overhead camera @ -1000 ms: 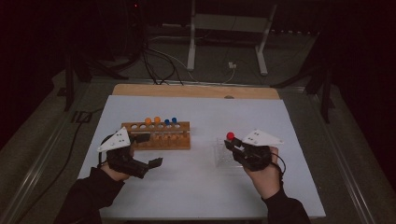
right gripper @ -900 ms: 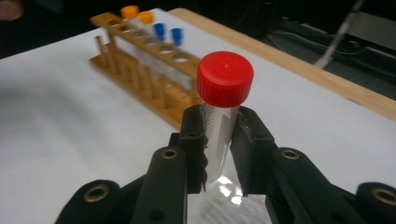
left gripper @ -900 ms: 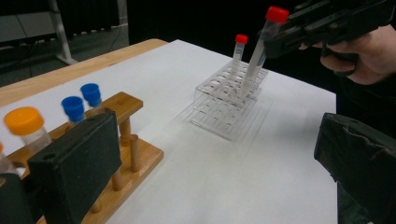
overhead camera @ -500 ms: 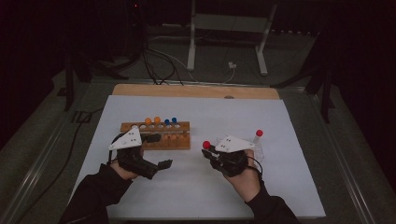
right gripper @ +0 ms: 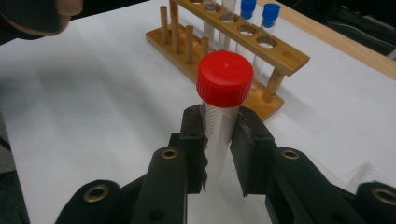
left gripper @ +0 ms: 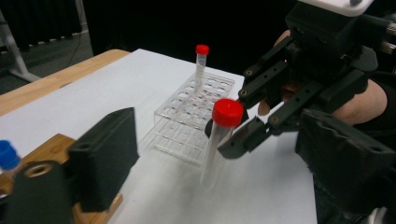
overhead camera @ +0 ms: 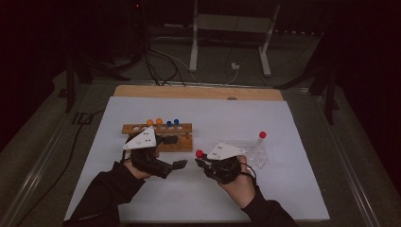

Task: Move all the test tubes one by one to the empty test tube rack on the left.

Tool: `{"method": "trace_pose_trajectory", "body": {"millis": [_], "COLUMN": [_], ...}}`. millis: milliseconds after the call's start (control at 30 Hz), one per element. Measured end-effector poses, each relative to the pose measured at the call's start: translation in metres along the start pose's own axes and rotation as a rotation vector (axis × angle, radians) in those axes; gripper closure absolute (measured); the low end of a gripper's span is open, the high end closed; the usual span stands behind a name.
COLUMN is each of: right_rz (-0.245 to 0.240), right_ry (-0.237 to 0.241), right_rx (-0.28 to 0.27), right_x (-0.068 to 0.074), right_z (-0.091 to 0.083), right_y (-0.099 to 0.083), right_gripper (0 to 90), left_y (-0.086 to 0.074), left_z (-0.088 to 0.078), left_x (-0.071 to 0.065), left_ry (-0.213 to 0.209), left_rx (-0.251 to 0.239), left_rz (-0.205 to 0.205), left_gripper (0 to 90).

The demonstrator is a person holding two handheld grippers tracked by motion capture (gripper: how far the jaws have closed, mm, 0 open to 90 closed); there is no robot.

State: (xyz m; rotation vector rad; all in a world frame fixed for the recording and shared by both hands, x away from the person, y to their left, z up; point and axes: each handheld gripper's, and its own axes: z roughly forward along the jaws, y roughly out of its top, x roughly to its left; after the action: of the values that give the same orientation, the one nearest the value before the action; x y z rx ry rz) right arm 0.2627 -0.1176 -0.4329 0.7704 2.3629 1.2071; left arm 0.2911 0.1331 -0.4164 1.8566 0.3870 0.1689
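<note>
Moved: right gripper [overhead camera: 200, 163] is carrying the red-capped tube [overhead camera: 199, 153] left from the clear rack [overhead camera: 253, 152] toward centre | left gripper [overhead camera: 182, 164] is narrowing its jaws, nothing between them | right is clamping the tube | step: handover or transfer toward the wooden rack [overhead camera: 158, 137] | next: left needs to line up on the tube body

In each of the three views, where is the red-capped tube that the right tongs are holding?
High view: the held tube, just left of the right tongs, near the table's middle.
Left gripper view: centre, tube upright in those tongs.
Right gripper view: centre, tube clamped between the black jaws.
Shared landmark: the wooden rack.
</note>
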Motion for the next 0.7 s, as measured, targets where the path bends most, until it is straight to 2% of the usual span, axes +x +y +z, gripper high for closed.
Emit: {"method": "trace_pose_trajectory", "body": {"millis": [167, 467, 700], "right_rz": [-0.004, -0.008, -0.005], "right_ry": [0.010, 0.019, 0.020], "right_rx": [0.004, 0.001, -0.008], "right_x": [0.003, 0.006, 0.006], "right_z": [0.002, 0.003, 0.000], "right_y": [0.000, 0.001, 0.002], "right_gripper": [75.2, 75.2, 75.2], "left_y": [0.002, 0.001, -0.002], "left_z": [0.010, 0.023, 0.031], "left_x": [-0.003, -0.005, -0.005], "left_ry": [-0.012, -0.018, -0.018], "left_rx": [0.005, 0.013, 0.023], "left_rz": [0.011, 0.030, 0.031], "left_gripper": [22.9, 46.6, 57.3]}}
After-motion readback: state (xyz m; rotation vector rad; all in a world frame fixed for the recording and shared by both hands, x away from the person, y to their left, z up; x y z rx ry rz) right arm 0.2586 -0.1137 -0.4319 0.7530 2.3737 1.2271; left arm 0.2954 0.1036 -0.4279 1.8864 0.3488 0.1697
